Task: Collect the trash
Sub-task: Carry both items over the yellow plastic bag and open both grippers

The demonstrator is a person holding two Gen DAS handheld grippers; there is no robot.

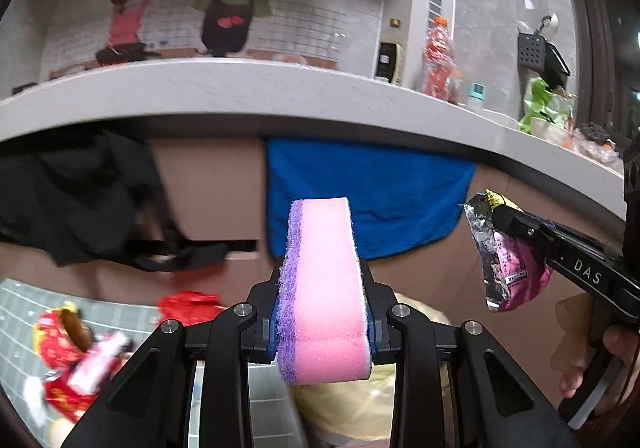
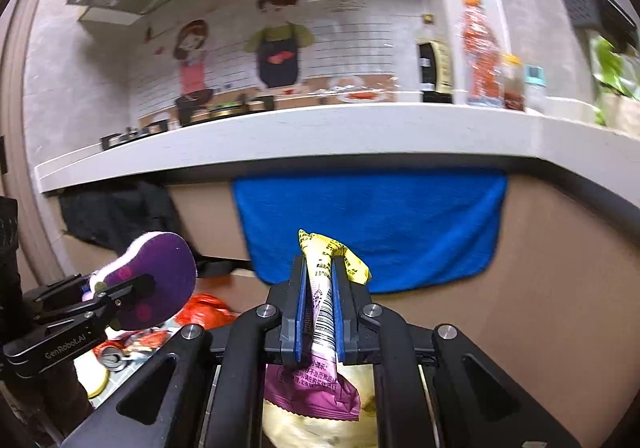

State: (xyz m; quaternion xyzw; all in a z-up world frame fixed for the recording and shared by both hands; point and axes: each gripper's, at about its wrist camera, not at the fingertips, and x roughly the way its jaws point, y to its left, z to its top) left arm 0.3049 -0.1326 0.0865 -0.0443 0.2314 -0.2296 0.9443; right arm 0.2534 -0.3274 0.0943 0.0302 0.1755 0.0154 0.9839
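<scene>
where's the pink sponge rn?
The pink sponge is clamped in the left tool, centre of the left wrist view, held up in front of the blue towel. The right wrist view shows it at lower left.

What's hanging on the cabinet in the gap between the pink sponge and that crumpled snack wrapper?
A blue towel hangs behind the gap between the sponge and the wrapper, draped below the counter edge. The left wrist view shows it.

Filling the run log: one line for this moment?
left gripper: shut on sponge | right gripper: shut on snack wrapper | both raised before blue towel
</scene>
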